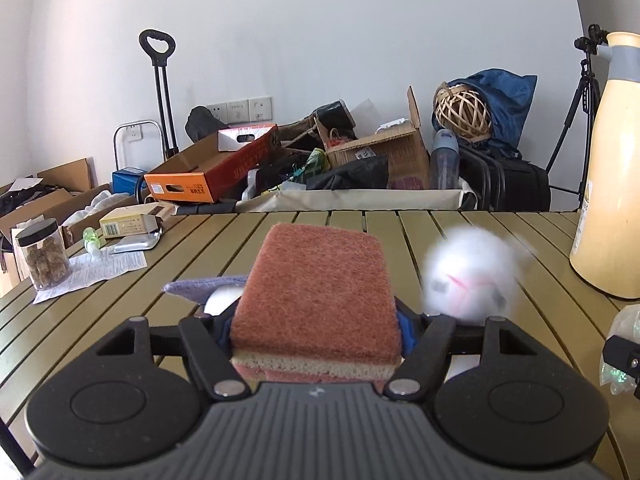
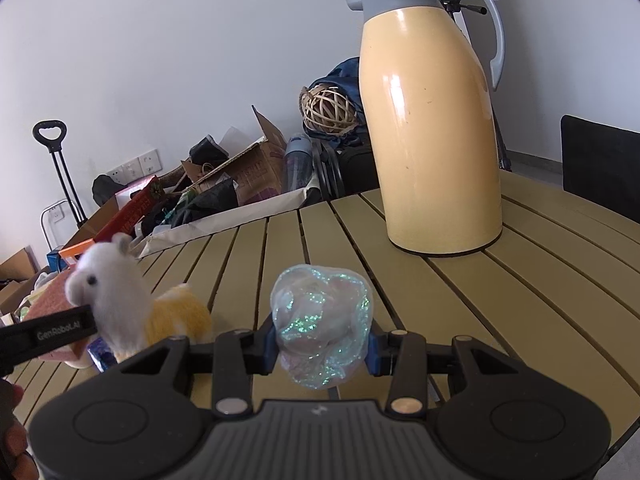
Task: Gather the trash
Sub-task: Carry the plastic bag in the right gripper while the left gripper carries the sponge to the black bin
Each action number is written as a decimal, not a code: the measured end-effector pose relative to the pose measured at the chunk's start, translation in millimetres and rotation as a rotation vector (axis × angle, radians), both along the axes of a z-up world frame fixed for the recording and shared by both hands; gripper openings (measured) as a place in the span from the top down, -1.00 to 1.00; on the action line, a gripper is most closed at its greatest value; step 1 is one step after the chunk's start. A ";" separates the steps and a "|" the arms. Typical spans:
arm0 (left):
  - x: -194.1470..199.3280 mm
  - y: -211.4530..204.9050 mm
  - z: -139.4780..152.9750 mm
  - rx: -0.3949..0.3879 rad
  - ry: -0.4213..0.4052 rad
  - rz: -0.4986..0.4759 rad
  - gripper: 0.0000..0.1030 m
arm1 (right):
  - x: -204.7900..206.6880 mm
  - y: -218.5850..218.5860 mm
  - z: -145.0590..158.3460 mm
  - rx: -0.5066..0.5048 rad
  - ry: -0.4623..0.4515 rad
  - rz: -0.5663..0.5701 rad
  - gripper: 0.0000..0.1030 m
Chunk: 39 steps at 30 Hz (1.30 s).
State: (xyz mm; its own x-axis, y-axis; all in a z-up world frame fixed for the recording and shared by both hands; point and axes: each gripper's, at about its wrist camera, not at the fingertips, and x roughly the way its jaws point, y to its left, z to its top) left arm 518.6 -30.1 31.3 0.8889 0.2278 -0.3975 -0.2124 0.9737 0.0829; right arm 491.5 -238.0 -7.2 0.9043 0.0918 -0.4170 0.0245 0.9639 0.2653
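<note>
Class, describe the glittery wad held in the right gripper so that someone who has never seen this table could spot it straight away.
Start at the tall yellow thermos jug standing on the slatted table. In front of it, nearer the camera, the right gripper is shut on a crumpled ball of clear plastic wrap. Its iridescent green-blue sparkle sets it apart from the fluffy white and yellow plush toy to its left.

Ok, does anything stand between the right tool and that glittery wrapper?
Nothing does: the glittery wrapper sits clamped in the right tool. The plush toy to its left and the thermos jug behind stand clear of it. No bin shows in either view, so the way there cannot be judged.
</note>
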 end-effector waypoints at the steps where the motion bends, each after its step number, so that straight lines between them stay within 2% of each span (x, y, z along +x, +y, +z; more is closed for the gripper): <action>1: -0.9 1.0 1.2 -0.001 -0.002 0.000 -0.37 | -0.6 0.8 0.2 0.002 -0.002 0.003 0.23; 22: -52.2 34.5 23.7 -0.060 -0.049 0.013 -0.38 | -29.5 23.4 12.5 0.031 -0.056 0.067 0.23; 32: -94.6 37.0 28.8 -0.075 -0.079 0.007 -0.38 | -64.2 38.8 15.1 -0.001 -0.093 0.117 0.23; 39: -125.2 39.6 19.7 -0.104 -0.069 -0.011 -0.38 | -94.4 51.1 9.1 -0.027 -0.092 0.161 0.23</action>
